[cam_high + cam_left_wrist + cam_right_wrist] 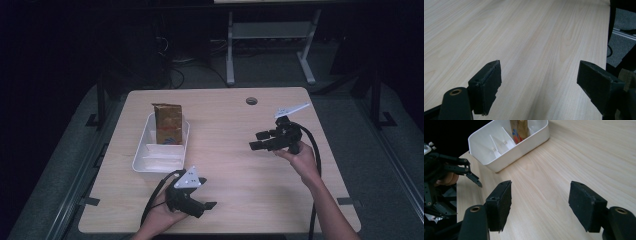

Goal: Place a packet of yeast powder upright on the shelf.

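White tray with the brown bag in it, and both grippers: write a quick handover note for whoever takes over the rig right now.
Left gripper: open, holding nothing, low over the near edge of the table.
Right gripper: open, holding nothing, on the right side of the table, jaws pointing toward the white tray.
Things: the brown bag stands upright in the far compartment of the tray; the nearer compartments look unfilled.
Done: the bag is in the tray and neither gripper touches it.
Left: by the look of it nothing else lies on the table to handle; what comes next for the bag cannot be told.
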`<state>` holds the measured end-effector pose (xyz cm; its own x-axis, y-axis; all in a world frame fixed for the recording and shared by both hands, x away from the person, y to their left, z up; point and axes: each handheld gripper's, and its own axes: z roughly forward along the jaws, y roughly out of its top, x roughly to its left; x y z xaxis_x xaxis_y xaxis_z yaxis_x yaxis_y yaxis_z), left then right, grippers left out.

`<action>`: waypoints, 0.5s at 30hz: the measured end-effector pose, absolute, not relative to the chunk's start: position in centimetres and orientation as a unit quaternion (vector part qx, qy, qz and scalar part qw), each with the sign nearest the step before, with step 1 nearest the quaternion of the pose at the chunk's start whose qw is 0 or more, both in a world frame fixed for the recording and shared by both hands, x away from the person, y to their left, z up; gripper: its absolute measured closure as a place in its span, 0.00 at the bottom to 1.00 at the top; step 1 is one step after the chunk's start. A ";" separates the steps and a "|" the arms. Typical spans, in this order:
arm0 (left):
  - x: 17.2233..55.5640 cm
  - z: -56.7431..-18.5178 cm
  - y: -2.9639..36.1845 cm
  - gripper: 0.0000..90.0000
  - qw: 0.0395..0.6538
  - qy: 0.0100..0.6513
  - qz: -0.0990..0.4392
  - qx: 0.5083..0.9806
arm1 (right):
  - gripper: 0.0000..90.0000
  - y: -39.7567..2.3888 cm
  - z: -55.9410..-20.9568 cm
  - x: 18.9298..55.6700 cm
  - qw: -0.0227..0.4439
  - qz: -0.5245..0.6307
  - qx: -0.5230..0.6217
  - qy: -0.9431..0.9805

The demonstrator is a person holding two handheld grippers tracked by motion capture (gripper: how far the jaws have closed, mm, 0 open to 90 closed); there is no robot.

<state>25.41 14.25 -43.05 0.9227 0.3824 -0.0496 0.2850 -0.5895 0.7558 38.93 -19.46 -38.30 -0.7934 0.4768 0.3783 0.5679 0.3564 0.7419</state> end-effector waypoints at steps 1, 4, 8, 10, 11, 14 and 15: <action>25.4 -43.1 14.2 0.21 0.413 0.188 0.060 0.889 | 0.38 -19.6 -38.3 38.8 0.048 -0.470 -0.318 -0.822; 25.5 -43.1 14.3 0.21 0.413 0.189 0.059 0.889 | 0.37 -20.1 -38.5 38.2 0.047 -0.468 -0.318 -0.823; 25.5 -43.1 14.2 0.21 0.412 0.189 0.059 0.889 | 0.37 -20.9 -38.9 37.5 0.048 -0.466 -0.323 -0.822; 25.5 -43.1 14.2 0.20 0.411 0.189 0.060 0.890 | 0.37 -21.3 -39.1 37.2 0.048 -0.467 -0.325 -0.821; 25.5 -43.1 14.2 0.20 0.410 0.189 0.061 0.890 | 0.37 -21.4 -39.2 37.1 0.048 -0.466 -0.326 -0.821; 25.5 -43.1 14.2 0.19 0.410 0.191 0.062 0.890 | 0.36 -22.0 -39.6 36.6 0.048 -0.464 -0.330 -0.821; 25.5 -43.1 14.2 0.19 0.410 0.191 0.062 0.890 | 0.36 -22.0 -39.6 36.6 0.048 -0.464 -0.330 -0.821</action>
<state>25.50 14.23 -43.14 0.9198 0.3897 -0.0465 0.2884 -0.5907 0.7536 36.59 -21.96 -39.55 -0.7776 0.4969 0.3853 0.5865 0.3525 0.7292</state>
